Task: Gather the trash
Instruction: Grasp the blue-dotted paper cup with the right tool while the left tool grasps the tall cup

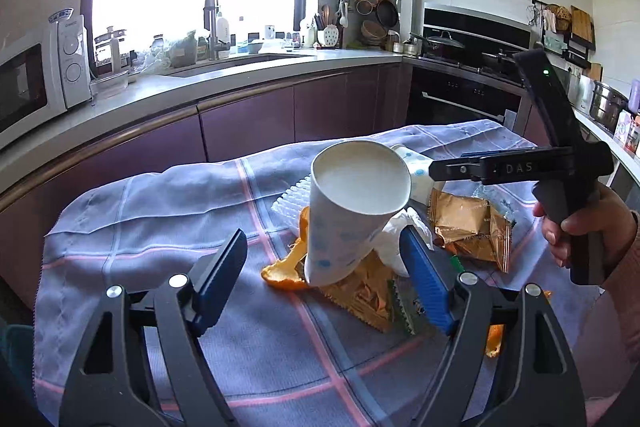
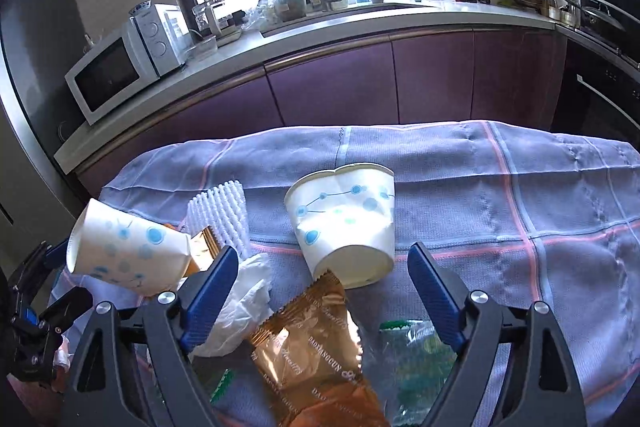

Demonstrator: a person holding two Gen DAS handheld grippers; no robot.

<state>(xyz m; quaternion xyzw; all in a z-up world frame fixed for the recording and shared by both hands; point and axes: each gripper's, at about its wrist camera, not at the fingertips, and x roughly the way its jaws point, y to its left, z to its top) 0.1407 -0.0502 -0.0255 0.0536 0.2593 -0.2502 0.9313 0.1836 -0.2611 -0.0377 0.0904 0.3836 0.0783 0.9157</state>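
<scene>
While both hand-held grippers, left point(image 1: 322, 273) and right point(image 2: 320, 291), gape empty: tilted paper cup point(image 1: 352, 207), dented cup point(image 2: 346, 223), gold wrapper point(image 2: 316, 355) on surface cloth point(image 2: 500, 187). Risk: hasty pinch crushes/tips cup, scatters orange peel point(image 1: 284, 271).

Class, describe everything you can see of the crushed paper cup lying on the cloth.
The crushed paper cup is white with blue dots joined by thin lines. It looks like thin paper, its wall dented and its rim bent out of round. It lies tilted on the checked cloth, base toward the camera. The gold wrapper reaches its base; no tongs touch it.
</scene>
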